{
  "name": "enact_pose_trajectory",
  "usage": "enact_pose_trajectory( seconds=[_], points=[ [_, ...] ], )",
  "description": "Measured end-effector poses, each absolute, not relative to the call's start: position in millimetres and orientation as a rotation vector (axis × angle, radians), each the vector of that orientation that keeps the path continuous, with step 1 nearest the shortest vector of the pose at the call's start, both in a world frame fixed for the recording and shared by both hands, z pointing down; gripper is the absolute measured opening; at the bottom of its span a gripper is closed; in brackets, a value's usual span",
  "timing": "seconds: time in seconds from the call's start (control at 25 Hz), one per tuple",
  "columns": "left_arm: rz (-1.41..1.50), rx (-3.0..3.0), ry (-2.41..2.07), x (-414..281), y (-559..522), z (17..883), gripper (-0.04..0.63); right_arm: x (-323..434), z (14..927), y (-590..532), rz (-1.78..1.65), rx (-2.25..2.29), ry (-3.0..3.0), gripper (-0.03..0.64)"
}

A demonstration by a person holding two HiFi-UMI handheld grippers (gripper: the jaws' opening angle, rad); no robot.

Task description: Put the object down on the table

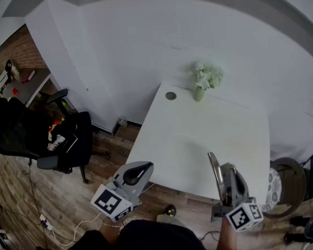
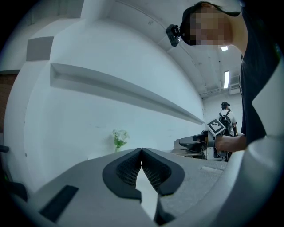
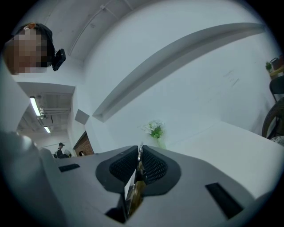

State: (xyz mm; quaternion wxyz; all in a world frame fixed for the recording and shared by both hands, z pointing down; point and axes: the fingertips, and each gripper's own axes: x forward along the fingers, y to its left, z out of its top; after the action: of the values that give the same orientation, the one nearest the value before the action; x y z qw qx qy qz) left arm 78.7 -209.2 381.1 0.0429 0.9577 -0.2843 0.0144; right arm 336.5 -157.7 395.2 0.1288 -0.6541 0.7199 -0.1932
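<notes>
Right hand-held gripper [image 3: 140, 150], thin object [image 1: 215, 171] along jaws

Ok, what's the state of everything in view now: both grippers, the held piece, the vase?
Left gripper: shut, nothing between its jaws.
Right gripper: shut on the thin flat object.
Thin flat object: held on edge, not yet set down.
Vase of flowers: upright, near the table's far edge.

Left gripper [image 1: 140, 172] sits near left, its jaws pressed together and empty. Right gripper [image 1: 228, 173], near right, pinches a thin flat object [image 1: 214, 167].
</notes>
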Motion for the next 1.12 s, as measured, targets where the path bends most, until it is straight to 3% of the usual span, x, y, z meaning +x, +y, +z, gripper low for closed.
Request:
enact_pose_trajectory(
  seconds=[0.68,1.12],
  points=[
    [0.110,2.887,-0.959,87,-205,401,-0.001,355,427,-183,-0.647,-1.862,2.139,0.031],
    [0.045,2.872,-0.901,119,-267,402,0.000,379,453,-226,-0.723,-1.952,2.120,0.031]
  ],
)
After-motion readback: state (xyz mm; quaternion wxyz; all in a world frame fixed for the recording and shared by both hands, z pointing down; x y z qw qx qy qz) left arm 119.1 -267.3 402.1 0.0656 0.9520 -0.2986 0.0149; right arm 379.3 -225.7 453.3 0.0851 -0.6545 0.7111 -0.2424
